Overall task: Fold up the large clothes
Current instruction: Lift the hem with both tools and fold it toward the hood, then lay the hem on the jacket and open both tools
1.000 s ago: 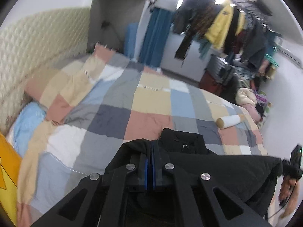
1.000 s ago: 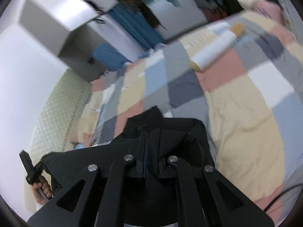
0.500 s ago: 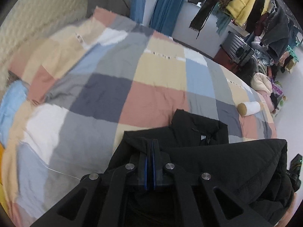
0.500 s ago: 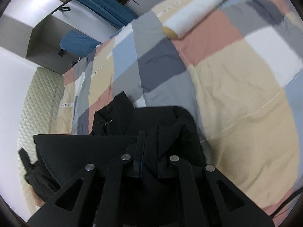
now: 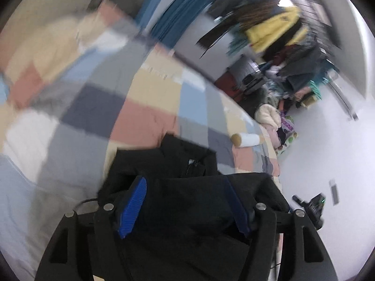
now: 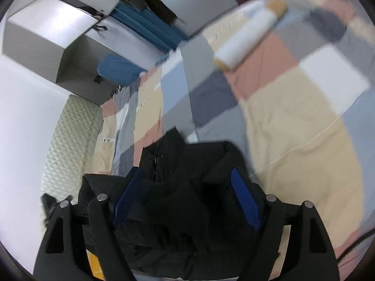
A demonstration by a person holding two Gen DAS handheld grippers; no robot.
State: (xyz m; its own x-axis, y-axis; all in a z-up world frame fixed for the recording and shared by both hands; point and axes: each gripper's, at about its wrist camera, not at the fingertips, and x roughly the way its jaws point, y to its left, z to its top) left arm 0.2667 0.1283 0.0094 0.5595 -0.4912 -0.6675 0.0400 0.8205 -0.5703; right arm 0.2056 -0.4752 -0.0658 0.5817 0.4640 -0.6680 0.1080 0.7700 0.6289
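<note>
Left wrist view: black jacket (image 5: 187, 201) bunched on the patchwork bed (image 5: 145, 126), both tongs spread.

The left tongs (image 5: 185, 207) stand wide apart with the jacket's folded bulk lying between the blue pads (image 5: 132, 207), gripping nothing; the right tongs (image 6: 187, 201) are likewise spread over the same dark heap at the near edge of the bed. The jacket looks thick, soft and floppy, probably fairly heavy, with smooth fabric that may slip. Hem corners or shoulder seams seem the firmest places to pinch. A white roll (image 6: 243, 44) lies well apart.

Both wrist views close over jacket (image 5: 187, 201) (shared bed (image 6: 293, 121))
</note>
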